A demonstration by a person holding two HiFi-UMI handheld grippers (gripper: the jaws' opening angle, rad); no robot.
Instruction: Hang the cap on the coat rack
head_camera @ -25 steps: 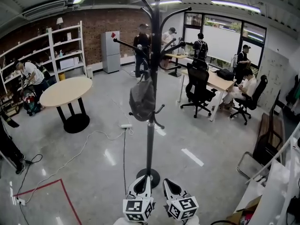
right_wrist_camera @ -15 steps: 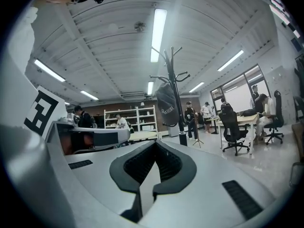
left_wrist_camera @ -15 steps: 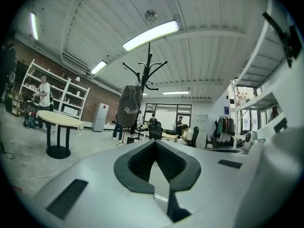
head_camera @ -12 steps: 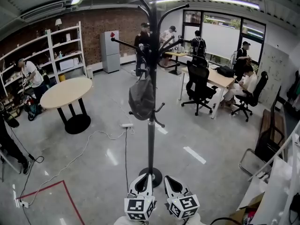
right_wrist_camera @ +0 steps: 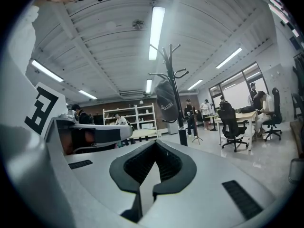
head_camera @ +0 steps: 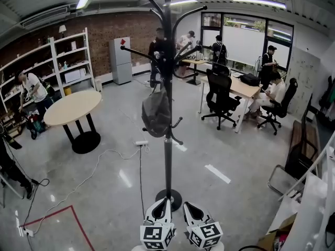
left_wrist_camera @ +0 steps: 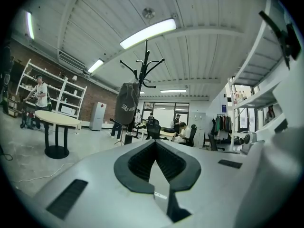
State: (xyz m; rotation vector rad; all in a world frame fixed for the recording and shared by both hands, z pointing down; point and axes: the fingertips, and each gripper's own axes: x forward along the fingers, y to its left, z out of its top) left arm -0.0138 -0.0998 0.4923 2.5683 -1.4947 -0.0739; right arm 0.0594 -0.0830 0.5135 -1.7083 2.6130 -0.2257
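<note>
A tall black coat rack [head_camera: 167, 140] stands on the grey floor straight ahead. A dark grey cap [head_camera: 157, 113] hangs from one of its arms, against the pole's left side. Both grippers are low at the bottom edge, just short of the rack's round base. My left gripper [head_camera: 164, 201] and right gripper [head_camera: 187, 205] are side by side, each shut with nothing held. In the left gripper view the cap [left_wrist_camera: 127, 103] hangs on the rack [left_wrist_camera: 145, 69] beyond the left gripper [left_wrist_camera: 156, 142]. The right gripper view shows the cap [right_wrist_camera: 166, 105] on the rack [right_wrist_camera: 173, 91] past the right gripper [right_wrist_camera: 155, 142].
A round table [head_camera: 73, 107] stands at the left, with a white cable [head_camera: 94, 163] trailing over the floor. Office chairs [head_camera: 220, 95] and desks with seated and standing people fill the back right. Shelves [head_camera: 55, 61] line the brick wall. Red floor tape [head_camera: 73, 221] marks the lower left.
The view has drawn back a little from the rack and both grippers sit slightly lower in the frame. The cap stays hanging on the rack.
</note>
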